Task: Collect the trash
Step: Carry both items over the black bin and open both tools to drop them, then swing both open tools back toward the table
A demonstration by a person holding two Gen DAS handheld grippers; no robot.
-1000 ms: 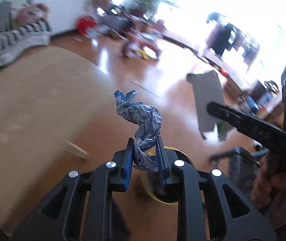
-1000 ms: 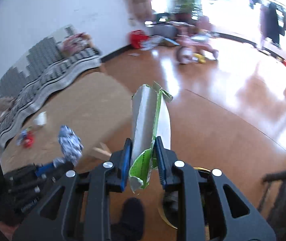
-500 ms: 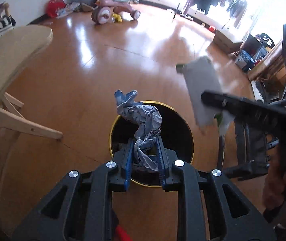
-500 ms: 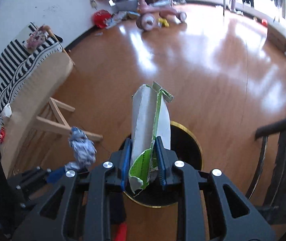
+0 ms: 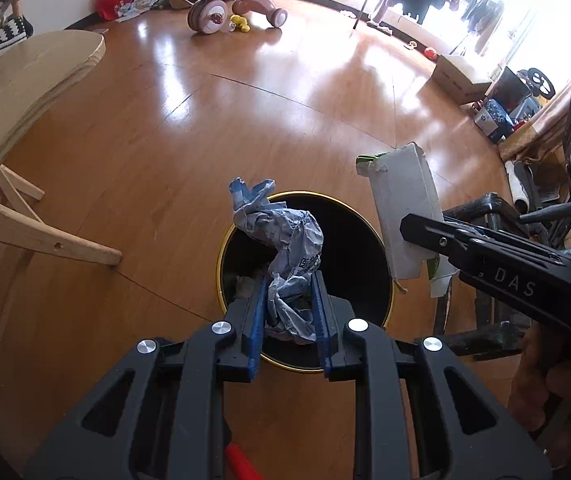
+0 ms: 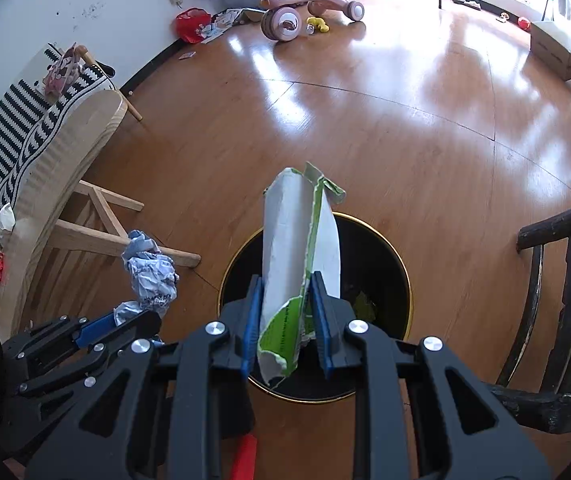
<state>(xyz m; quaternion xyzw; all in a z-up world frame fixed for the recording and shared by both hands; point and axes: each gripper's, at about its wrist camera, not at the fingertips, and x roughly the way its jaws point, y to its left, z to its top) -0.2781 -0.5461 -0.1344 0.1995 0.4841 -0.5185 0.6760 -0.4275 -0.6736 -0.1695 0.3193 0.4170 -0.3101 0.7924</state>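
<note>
Holding two pieces of trash above the round black waste bin with the gold rim (image 5: 381,248), both still gripped. Left gripper (image 5: 290,312) with jaws closed on the crumpled blue-and-white printed paper wad (image 5: 285,248), pinched near its lower end, the rest sticking up and forward over the bin mouth. Right gripper (image 6: 287,320) with jaws closed on the flattened white-and-green torn cardboard carton (image 6: 301,248), clamped near its ragged bottom edge, the long body standing up over the bin (image 6: 377,264). From the left wrist view, the carton (image 5: 403,208) sits just beside the bin's right rim, with the right gripper (image 5: 425,234) across it. From the right wrist view, the wad (image 6: 151,274) hangs to the left of the bin rim, above the glossy orange-brown wooden floor (image 6: 405,128), the left gripper (image 6: 117,322) below it.

Judged light, both of them. Wad: soft, springy, likely to cling to the blue pads on release. Carton: thin, fairly stiff along its length, easily creased; broad flat faces best for a pinch, as held now. Likely next: opening both over the dark opening. Risk: carton tipping against the rim instead of falling in. Some scraps already inside the bin.

Pale wooden counter (image 5: 25,80) at left.
</note>
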